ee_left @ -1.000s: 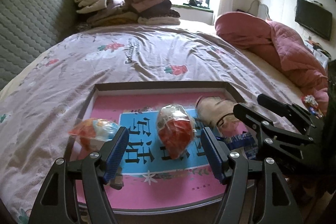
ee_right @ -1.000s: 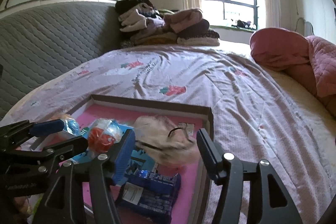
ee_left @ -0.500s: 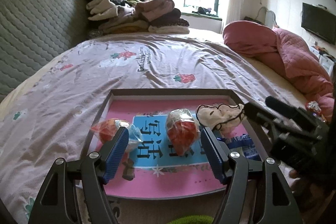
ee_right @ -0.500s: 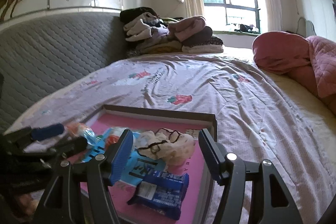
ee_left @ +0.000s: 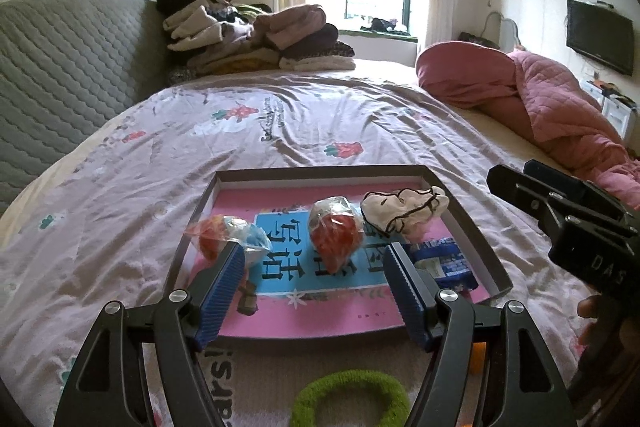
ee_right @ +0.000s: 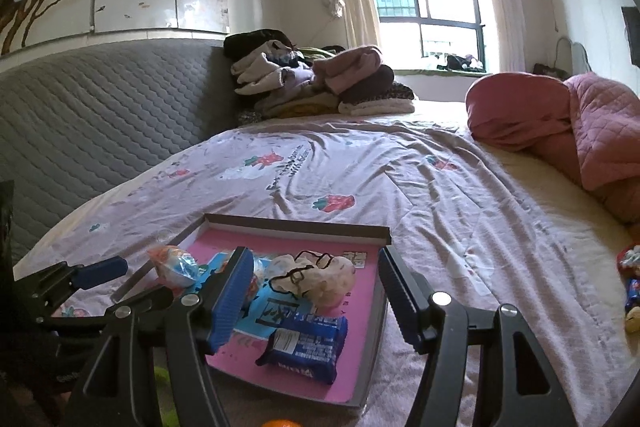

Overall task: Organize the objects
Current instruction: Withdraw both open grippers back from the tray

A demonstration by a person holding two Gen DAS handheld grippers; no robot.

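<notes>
Both grippers hover low over the near end of the bed, each with jaws spread wide and nothing between them; left gripper (ee_left: 314, 283) sits in front of the shallow tray (ee_left: 472, 227) on the lilac sheet (ee_left: 280, 131), right gripper (ee_right: 316, 291) just beside it, over the tray's right half. The tray holds four things: two red snack bags in clear wrap, one at the left rim (ee_left: 224, 235) and one mid-tray (ee_left: 336, 231), a crumpled cream cloth pouch with black cord (ee_right: 312, 279) toward the far right, and a blue biscuit packet (ee_right: 304, 343) at the near right corner. A green hair tie (ee_left: 352, 399) lies off the tray, on the sheet right under the left gripper, and a small orange object (ee_right: 282, 423) shows at the bottom edge, identity unclear. Judged step: fetch a loose item and add it to the tray, the hair tie looking the likeliest. To do it well the left gripper would tip down, straddle one side of the ring, close on the soft band without catching the sheet, then lift clear of the tray rim and set it in the bare pink patch at the near left. Compared with a second ago, both cameras sit farther back and higher: the tray looks smaller, the hair tie is newly in view, and the jaws are as wide as before
</notes>
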